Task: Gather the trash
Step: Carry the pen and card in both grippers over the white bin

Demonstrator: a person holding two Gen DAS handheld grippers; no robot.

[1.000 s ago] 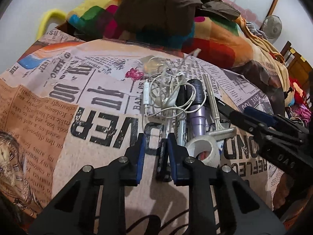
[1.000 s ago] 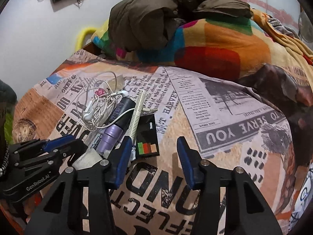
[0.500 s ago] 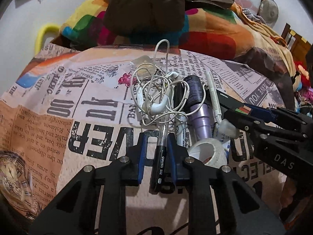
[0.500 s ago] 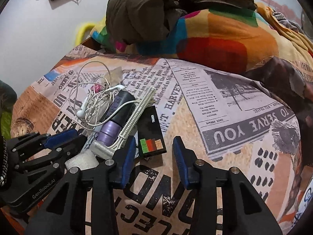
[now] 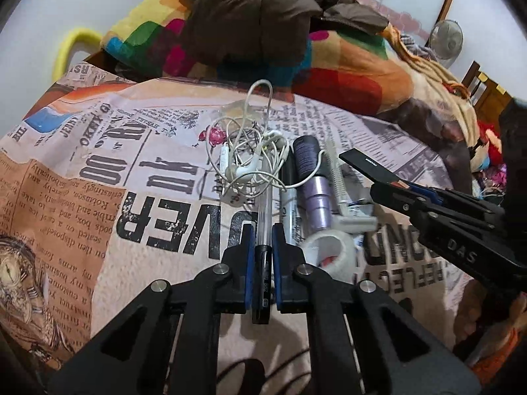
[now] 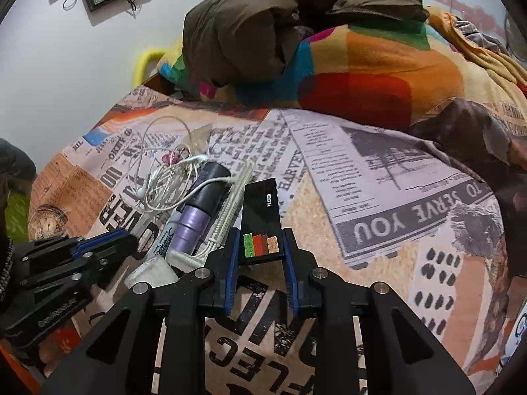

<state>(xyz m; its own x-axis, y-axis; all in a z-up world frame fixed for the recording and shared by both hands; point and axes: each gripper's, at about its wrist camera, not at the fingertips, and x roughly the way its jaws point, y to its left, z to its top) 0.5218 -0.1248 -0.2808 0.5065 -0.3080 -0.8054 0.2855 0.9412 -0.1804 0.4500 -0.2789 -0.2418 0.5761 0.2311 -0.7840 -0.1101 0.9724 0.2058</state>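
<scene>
Gripping a clear pen (image 5: 264,227) by its black end, your left gripper (image 5: 263,247) has just closed its jaws on it above the newsprint bedcover (image 5: 98,197). Tangled white earphones (image 5: 250,161) lie just beyond. Your right gripper (image 6: 260,247) has just closed on a flat black card (image 6: 262,220).
</scene>
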